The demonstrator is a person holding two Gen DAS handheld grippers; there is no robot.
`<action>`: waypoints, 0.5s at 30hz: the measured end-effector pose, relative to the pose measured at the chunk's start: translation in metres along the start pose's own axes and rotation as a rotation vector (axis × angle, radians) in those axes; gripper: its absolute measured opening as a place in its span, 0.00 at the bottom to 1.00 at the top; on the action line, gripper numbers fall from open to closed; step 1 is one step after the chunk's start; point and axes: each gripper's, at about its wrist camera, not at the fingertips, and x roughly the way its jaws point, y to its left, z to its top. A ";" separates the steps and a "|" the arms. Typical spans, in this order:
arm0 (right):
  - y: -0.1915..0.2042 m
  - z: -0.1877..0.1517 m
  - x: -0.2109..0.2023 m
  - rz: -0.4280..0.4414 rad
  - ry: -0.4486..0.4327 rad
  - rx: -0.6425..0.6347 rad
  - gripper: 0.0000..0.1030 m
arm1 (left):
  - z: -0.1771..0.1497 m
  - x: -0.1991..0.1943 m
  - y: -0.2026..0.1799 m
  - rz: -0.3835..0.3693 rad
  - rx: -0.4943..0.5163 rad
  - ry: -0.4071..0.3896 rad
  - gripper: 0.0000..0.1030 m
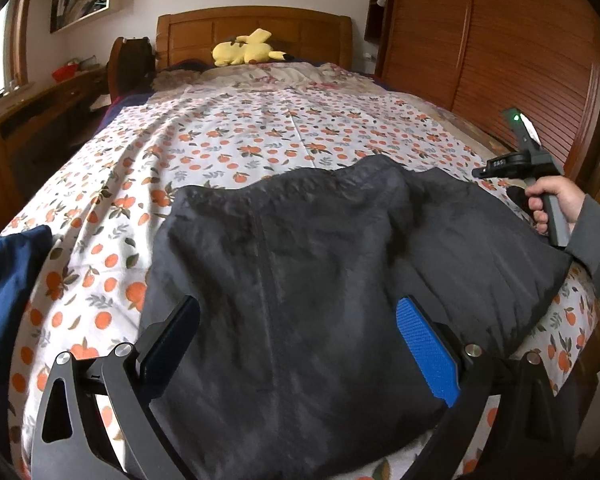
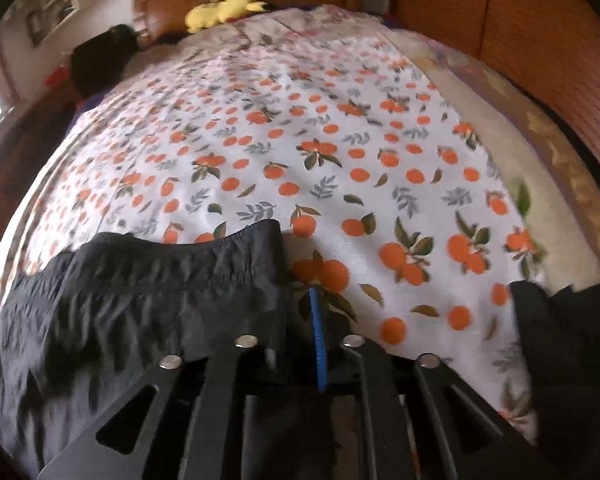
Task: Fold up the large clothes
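The left gripper hung with its jaws wide apart above the black garment, which lay spread on the orange-print bedsheet. The right gripper had its jaws nearly together; whether they pinched the garment's elastic waistband, just left of them, was unclear.

Black garment; orange-print white sheet; yellow plush.

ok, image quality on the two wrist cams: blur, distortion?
Left wrist: sharp, heavy fisheye bowing the bed; black garment and yellow plush crisp. Right wrist: motion-blurred, garment smeared, plush soft, same bulge.
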 end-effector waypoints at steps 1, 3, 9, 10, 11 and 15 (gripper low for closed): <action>-0.002 -0.003 -0.008 -0.001 -0.008 -0.015 0.34 | -0.002 -0.001 -0.003 -0.005 0.001 -0.001 0.96; -0.004 -0.011 -0.031 -0.002 -0.029 -0.062 0.37 | -0.006 -0.005 -0.007 -0.011 0.004 -0.008 0.96; -0.003 -0.062 -0.092 -0.005 -0.094 -0.166 0.50 | -0.014 -0.006 -0.022 -0.019 0.025 -0.010 0.96; -0.002 -0.071 -0.099 0.000 -0.098 -0.173 0.51 | -0.016 -0.006 -0.025 -0.019 0.028 -0.010 0.96; -0.001 -0.082 -0.106 0.008 -0.104 -0.178 0.53 | -0.017 -0.006 -0.027 -0.017 0.031 -0.009 0.97; 0.001 -0.118 -0.120 0.032 -0.113 -0.163 0.65 | -0.021 -0.006 -0.038 -0.020 0.043 -0.005 0.97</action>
